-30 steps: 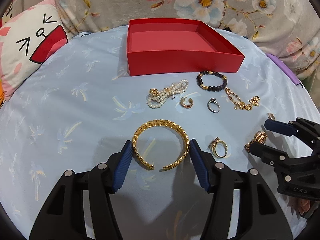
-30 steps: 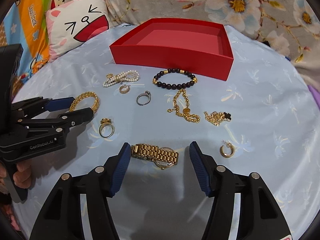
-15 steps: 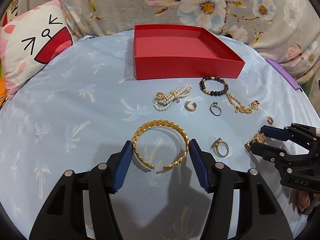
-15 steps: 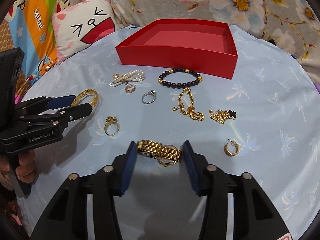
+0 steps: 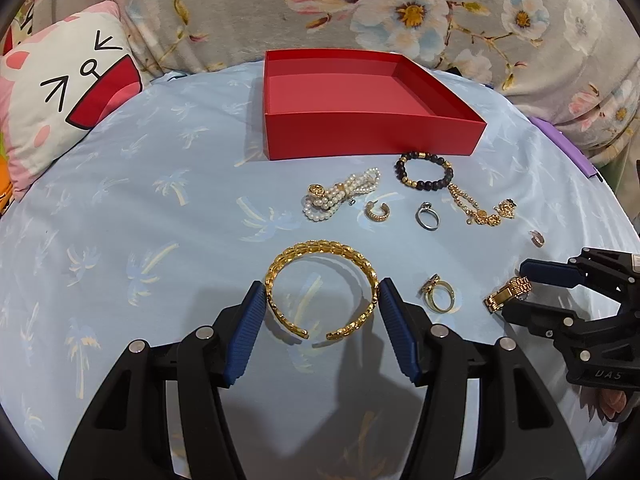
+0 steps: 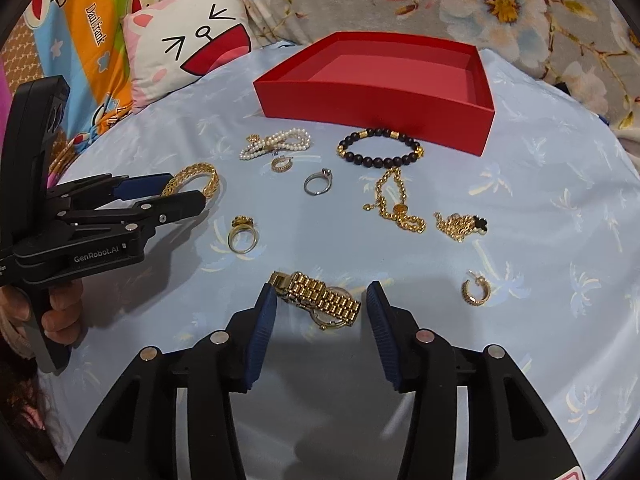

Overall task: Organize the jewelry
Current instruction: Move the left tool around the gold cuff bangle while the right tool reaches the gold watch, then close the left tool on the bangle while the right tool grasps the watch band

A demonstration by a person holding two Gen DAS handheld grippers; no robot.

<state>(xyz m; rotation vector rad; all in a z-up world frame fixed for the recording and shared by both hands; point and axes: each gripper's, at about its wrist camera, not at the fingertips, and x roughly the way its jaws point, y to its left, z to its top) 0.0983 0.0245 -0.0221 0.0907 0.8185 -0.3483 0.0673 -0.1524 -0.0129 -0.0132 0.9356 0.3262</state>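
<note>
Right tool [image 6: 322,306] is sitting around the gold watch [image 6: 318,298], which lies flat on the blue palm-print cloth [image 6: 540,184]. Its jaws closed in a lot from a second ago and have just eased back open a touch. The left pad looks like it's right at the clasp end, and there's a visible gap at the right pad, so no real grip. The watch looks nudged a bit compared to the earlier frame.

Left tool [image 5: 322,312] hasn't budged: jaws about half open, pads right against both sides of the gold cuff bangle [image 5: 320,286], which stays flat on the cloth. Can't tell if they're actually pressing.

Nothing else moved: gold ring [image 6: 241,237], silver ring [image 6: 318,182], hoop earring [image 6: 475,291], gold chains [image 6: 394,208], dark bead bracelet [image 6: 378,148] and pearl strand [image 6: 276,143] are all spread out in front of the red box [image 6: 376,98], which has nothing in it.
</note>
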